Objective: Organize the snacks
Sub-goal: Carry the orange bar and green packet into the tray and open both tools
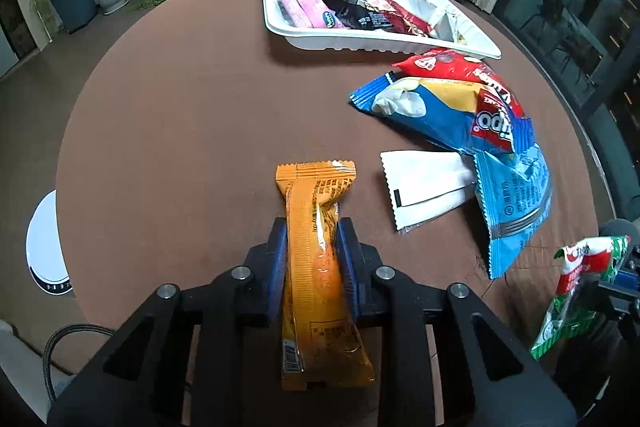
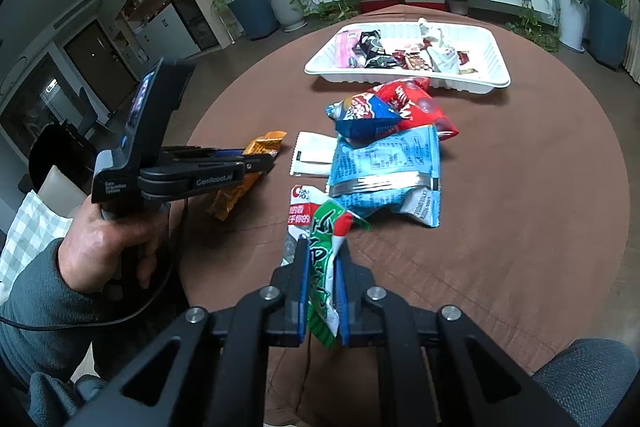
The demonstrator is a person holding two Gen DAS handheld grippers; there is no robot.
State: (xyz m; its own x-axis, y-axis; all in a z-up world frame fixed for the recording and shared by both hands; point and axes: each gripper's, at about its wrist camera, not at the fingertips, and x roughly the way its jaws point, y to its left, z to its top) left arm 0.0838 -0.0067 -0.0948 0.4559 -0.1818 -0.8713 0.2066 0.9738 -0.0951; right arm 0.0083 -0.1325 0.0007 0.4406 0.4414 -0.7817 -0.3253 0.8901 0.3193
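The round brown bench [image 1: 180, 115] carries all the snacks. At its far side stands a white tray [image 1: 384, 45], loaded with a pink packet [image 1: 300, 5], a black packet [image 1: 352, 7] and several red and white wrappers. Just in front of the tray lies a loose pile: a red bag [image 1: 452, 65] partly under a blue and yellow bag [image 1: 440, 115], with a light blue bag [image 1: 516, 203] overlapping the near end of both. A white sachet [image 1: 424, 187] lies flat on the bench, its right end tucked under the light blue bag. The left gripper [image 1: 311, 251] has its fingers pinching an orange snack bar [image 1: 316, 259] across the middle; the bar's far end points toward the tray. The right gripper [image 2: 321, 285] has its fingers pressed onto a green and white packet [image 2: 326, 267], near the light blue bag.
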